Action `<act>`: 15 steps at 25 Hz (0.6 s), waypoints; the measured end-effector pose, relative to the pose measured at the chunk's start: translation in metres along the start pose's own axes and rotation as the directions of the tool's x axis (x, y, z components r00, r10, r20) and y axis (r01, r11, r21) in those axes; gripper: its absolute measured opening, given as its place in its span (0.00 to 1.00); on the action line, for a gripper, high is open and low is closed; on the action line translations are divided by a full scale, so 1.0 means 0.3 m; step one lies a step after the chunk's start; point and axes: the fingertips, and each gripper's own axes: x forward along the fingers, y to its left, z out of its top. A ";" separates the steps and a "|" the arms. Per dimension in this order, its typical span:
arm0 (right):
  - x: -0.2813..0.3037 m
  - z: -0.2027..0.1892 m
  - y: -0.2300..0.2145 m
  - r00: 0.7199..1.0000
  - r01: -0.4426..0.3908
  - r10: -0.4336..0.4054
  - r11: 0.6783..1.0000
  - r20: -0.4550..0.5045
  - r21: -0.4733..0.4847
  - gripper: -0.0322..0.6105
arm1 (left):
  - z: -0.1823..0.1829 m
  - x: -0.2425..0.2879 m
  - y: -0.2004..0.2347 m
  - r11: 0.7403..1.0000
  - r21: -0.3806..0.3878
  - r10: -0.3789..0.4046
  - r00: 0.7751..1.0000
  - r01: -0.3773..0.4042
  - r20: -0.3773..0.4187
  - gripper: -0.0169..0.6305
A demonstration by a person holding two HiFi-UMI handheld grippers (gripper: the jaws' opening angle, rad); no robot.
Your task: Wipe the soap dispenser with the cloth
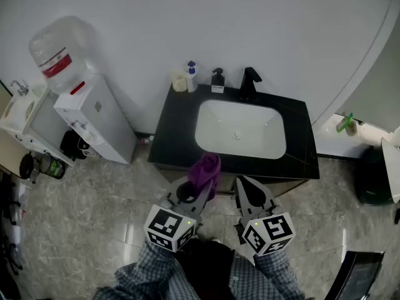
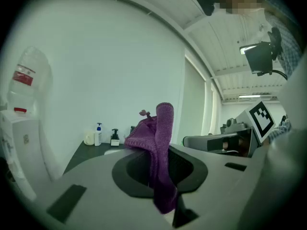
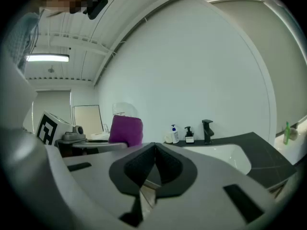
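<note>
Camera positions
Head view looks steeply down on the vanity (image 1: 178, 130); both gripper views face it level, sharing the soap dispenser (image 3: 189, 134).

A black rectangular vanity counter (image 1: 172, 127) holds a white inset basin (image 1: 240, 129), with a black tap (image 1: 249, 83) behind it. A white bottle with a blue pump (image 1: 192, 77) and a pale cup (image 1: 179, 82) stand at the counter's rear left corner. A white water cooler (image 1: 100, 120) carrying a clear inverted bottle (image 1: 59, 52) stands to its left.

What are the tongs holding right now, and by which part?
Left tongs are shut on the purple cloth, pinching a folded strip; its bulk bunches past the tips. Right tongs are shut, empty.
</note>
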 end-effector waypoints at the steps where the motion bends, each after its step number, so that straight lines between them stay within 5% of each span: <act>1: 0.003 -0.001 0.001 1.000 0.000 0.000 1.000 -0.002 0.000 0.08 | -0.001 0.000 0.003 1.000 0.000 0.000 1.000 0.000 -0.001 0.12; 15: 0.026 -0.010 -0.014 1.000 0.001 -0.001 1.000 0.000 0.019 0.08 | -0.011 0.018 0.019 1.000 -0.005 0.001 1.000 -0.001 -0.004 0.12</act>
